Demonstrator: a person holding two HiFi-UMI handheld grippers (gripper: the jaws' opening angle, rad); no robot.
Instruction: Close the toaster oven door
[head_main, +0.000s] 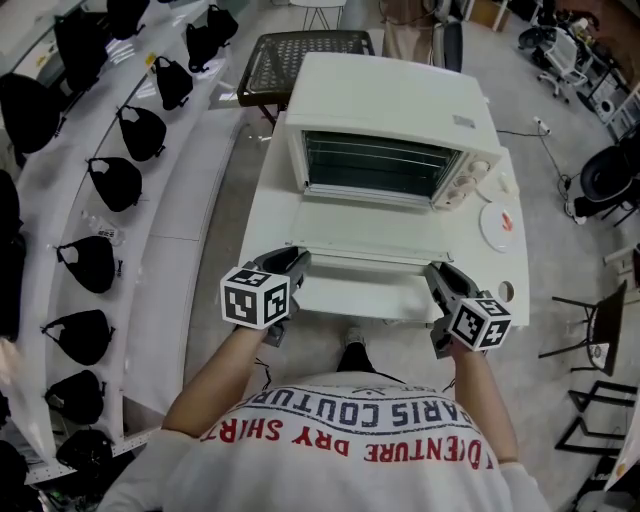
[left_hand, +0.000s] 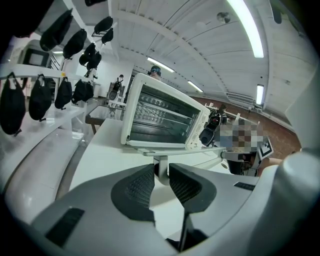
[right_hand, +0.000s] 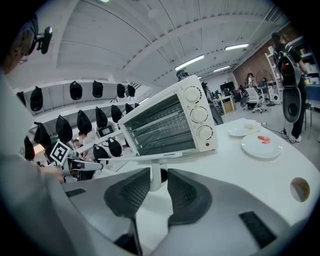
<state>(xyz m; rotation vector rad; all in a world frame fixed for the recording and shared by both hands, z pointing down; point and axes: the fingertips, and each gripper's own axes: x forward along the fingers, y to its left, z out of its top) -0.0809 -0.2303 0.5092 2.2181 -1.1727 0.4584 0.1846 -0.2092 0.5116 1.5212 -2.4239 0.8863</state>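
A white toaster oven (head_main: 390, 110) stands on a white table (head_main: 270, 200) with its door (head_main: 365, 238) folded down flat toward me. The door's handle (head_main: 362, 263) runs along its front edge. My left gripper (head_main: 298, 264) is shut on the handle's left post (left_hand: 161, 161), which shows between the dark pads (left_hand: 140, 186) in the left gripper view. My right gripper (head_main: 433, 272) is shut on the right post (right_hand: 156, 169) in the same way. The oven (right_hand: 165, 122) is empty inside, with wire racks showing, and three knobs (right_hand: 199, 115) sit on its right panel.
Two white plates (right_hand: 262, 146) (right_hand: 243, 130) lie on the table right of the oven, near a round hole (right_hand: 300, 189) in the tabletop. Black bags (head_main: 115, 180) hang on a white rack at the left. A mesh-topped stand (head_main: 300, 50) is behind the oven.
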